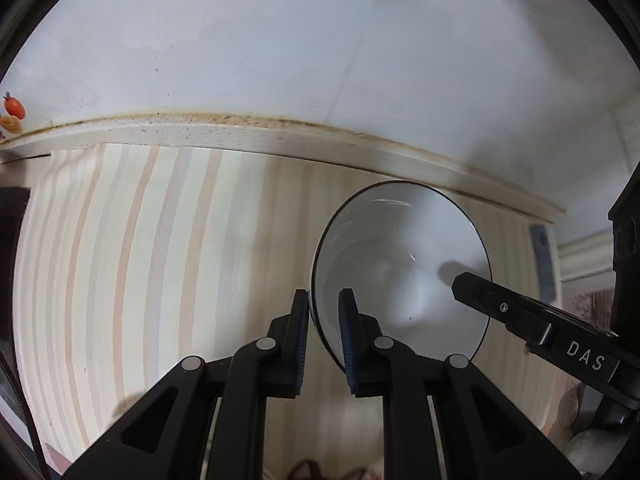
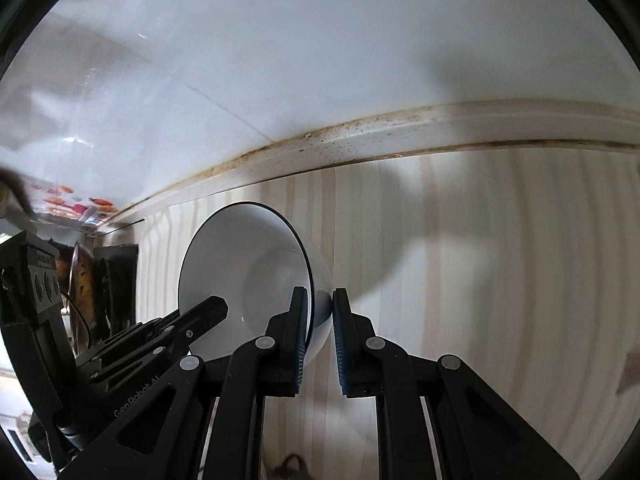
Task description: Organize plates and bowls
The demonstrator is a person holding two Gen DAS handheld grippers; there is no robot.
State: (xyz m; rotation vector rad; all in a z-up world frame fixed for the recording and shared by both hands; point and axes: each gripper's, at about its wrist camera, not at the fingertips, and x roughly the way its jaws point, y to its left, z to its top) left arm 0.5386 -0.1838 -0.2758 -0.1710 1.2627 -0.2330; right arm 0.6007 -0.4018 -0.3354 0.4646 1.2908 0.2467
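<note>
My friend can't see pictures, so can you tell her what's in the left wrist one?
Two black fingers of the left gripper pinch the near rim of a white bowl with a thin dark edge. The right gripper grips its opposite rim. Beneath it is a striped wooden counter, with a white wall behind.

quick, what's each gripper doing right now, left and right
Left gripper: shut on the bowl rim.
Right gripper: shut on the opposite side of the same rim.
</note>
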